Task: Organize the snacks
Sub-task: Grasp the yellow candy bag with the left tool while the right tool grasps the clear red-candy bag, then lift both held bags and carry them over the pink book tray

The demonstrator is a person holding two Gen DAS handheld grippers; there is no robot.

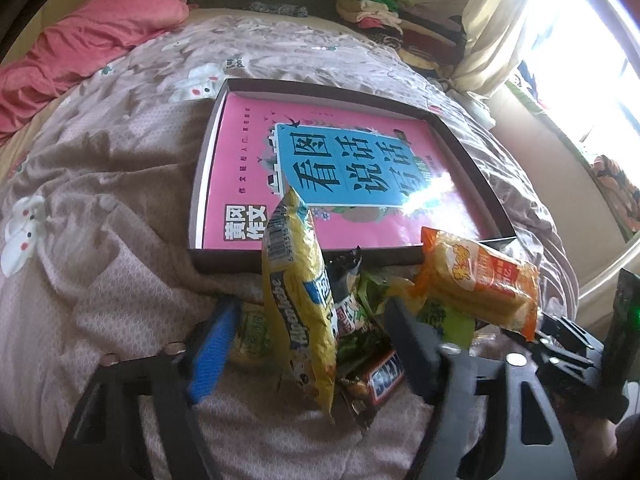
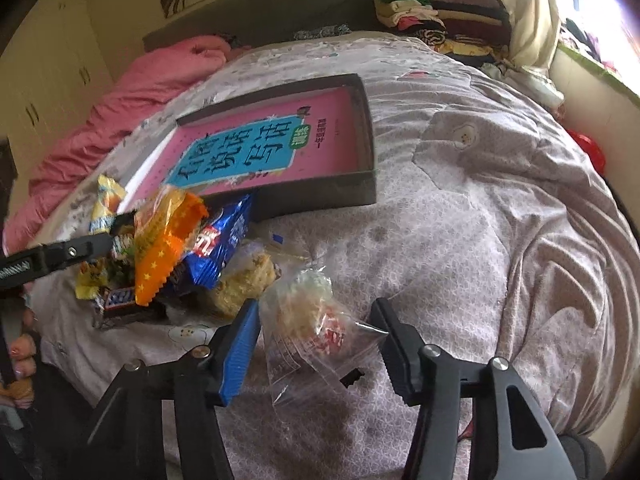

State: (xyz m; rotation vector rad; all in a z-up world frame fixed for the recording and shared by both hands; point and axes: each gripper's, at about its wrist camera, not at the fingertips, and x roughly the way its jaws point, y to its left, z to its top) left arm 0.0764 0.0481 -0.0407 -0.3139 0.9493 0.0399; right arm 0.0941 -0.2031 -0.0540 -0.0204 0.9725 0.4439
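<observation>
Left gripper [image 1: 308,340] jaws apart around upright yellow bag [image 1: 298,300]; right gripper [image 2: 320,348] jaws apart around clear bag [image 2: 316,328], pads not pressing.

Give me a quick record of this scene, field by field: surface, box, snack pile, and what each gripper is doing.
surface: bed quilt
box: shallow, open, pink book inside
snack pile: on the quilt just in front of the box; includes orange pack, blue pack, Snickers
left gripper: open around yellow bag, pads not pressing
right gripper: open around clear bag, not clamped
</observation>
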